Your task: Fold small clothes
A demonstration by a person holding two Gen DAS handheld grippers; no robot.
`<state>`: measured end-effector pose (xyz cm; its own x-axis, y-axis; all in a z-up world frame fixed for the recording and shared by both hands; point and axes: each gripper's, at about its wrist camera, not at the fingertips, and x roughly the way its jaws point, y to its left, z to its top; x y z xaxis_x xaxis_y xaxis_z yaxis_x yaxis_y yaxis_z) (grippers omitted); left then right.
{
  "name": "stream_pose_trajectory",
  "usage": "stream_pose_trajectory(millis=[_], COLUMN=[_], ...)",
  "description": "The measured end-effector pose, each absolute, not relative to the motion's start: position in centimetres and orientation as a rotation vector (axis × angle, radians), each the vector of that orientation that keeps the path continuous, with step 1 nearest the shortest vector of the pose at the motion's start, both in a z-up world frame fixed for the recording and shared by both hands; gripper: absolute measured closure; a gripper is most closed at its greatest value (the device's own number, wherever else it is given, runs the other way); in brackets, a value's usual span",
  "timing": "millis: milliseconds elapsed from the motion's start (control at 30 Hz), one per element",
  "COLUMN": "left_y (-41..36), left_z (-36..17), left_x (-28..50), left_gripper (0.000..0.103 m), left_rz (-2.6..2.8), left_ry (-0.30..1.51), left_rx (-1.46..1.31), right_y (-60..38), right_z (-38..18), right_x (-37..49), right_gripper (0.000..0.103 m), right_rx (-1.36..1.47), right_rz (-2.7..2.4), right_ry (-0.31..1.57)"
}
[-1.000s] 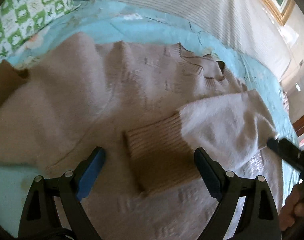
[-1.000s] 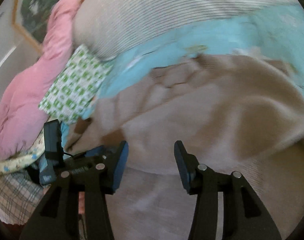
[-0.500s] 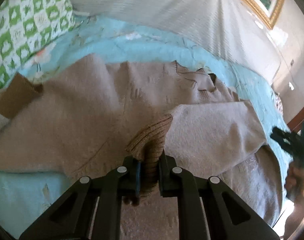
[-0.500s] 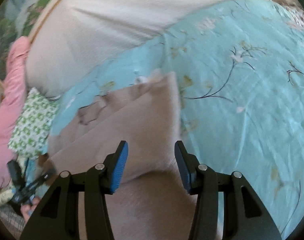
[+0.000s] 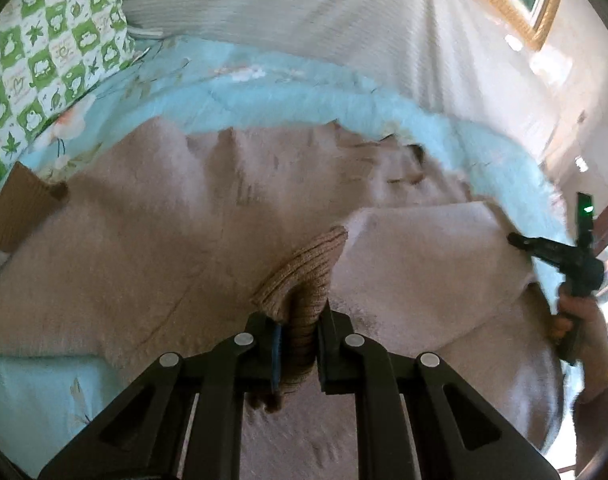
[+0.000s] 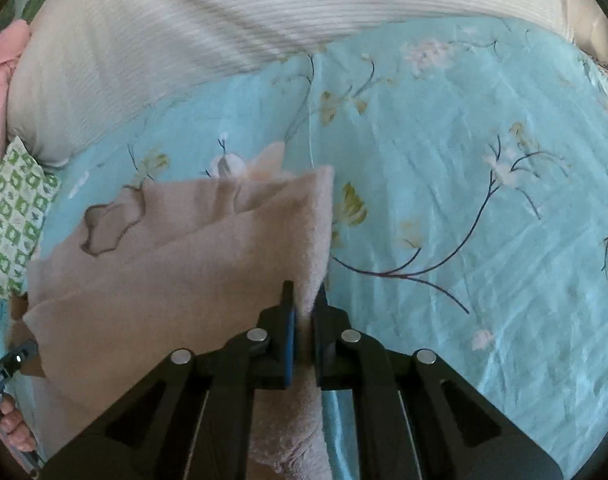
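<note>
The beige knit sweater [image 5: 152, 240] is clenched at its ribbed cuff [image 5: 304, 280] by the left hand-held gripper [image 5: 298, 344] and at its edge by the right hand-held gripper [image 6: 302, 320], so both should lift evenly together.

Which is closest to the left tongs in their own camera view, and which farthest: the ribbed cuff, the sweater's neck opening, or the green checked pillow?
1. Ribbed cuff: clamped in the left tongs, centre.
2. Neck opening: ahead and to the right, at the far edge of the sweater.
3. Green checked pillow: far upper left, beyond the sweater.
</note>
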<state>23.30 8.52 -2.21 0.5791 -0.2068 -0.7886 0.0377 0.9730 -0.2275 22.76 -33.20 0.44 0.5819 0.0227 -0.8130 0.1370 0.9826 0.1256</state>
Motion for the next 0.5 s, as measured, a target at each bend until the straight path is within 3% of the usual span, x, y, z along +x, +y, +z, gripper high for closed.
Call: stream_pose_trajectory(millis=[100, 167, 233, 500], left_y=[9.3, 10.4, 11.2, 16.5], left_z=[-4.2, -3.8, -3.1, 0.2], left_x=[23.8, 22.8, 21.7, 17.4], left_gripper=[0.082, 0.075, 0.061, 0.057], left_rz=[-0.103, -0.114, -0.082, 0.044], left_ry=[1.008, 0.997, 0.98, 0.894], left_rx=[-0.205, -0.244, -0.238, -0.238], right_y=[-33.1, -33.3, -33.2, -28.0], right_z=[-0.3, 0.4, 1.6, 3.6], right_x=[22.7, 22.0, 20.8, 16.0], right_gripper=[0.091, 0.069, 0.054, 0.053], right_rx=[0.178, 0.205, 0.229, 0.258], right_rz=[-0.078, -0.113, -0.122, 0.055], right_ry=[0.955, 0.943, 0.903, 0.866])
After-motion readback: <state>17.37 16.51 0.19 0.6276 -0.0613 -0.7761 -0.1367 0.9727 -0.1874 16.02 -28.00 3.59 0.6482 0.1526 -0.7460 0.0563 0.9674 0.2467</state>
